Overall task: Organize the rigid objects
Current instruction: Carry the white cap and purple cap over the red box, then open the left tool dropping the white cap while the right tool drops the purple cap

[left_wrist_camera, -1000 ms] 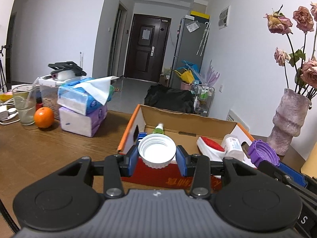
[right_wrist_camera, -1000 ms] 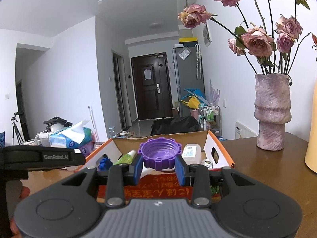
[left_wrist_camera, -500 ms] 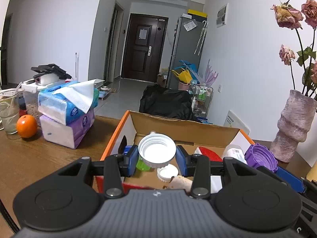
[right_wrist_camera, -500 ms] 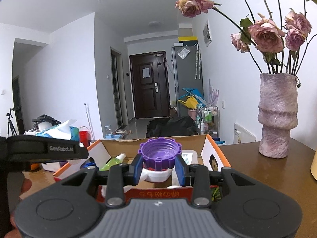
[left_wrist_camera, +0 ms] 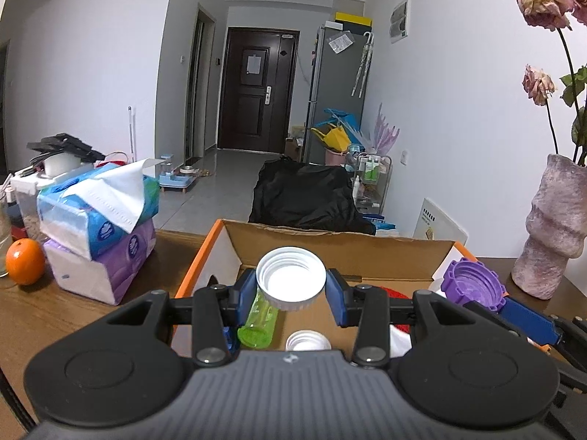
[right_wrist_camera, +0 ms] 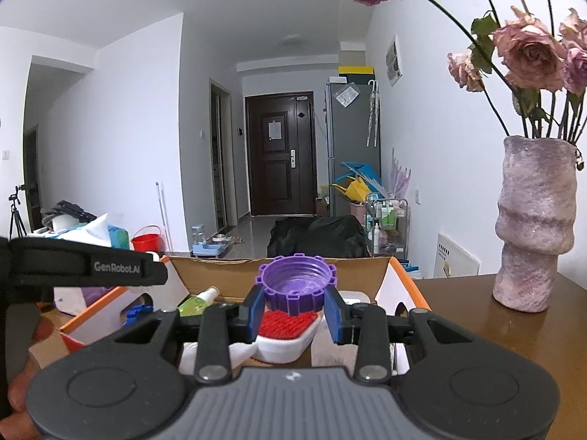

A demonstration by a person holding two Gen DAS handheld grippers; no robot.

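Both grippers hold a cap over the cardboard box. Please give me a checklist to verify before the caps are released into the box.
1. White cap held between the jaws of the left gripper: ok.
2. Purple cap held between the jaws of the right gripper: ok.
3. White cap is over the open cardboard box, not over the table: ok.
4. Purple cap is over the box, above the red brush: ok.
5. Free floor in the box under the white cap: cannot tell; the green bottle and a small white cap lie close below.
6. The two grippers are apart from each other: ok.
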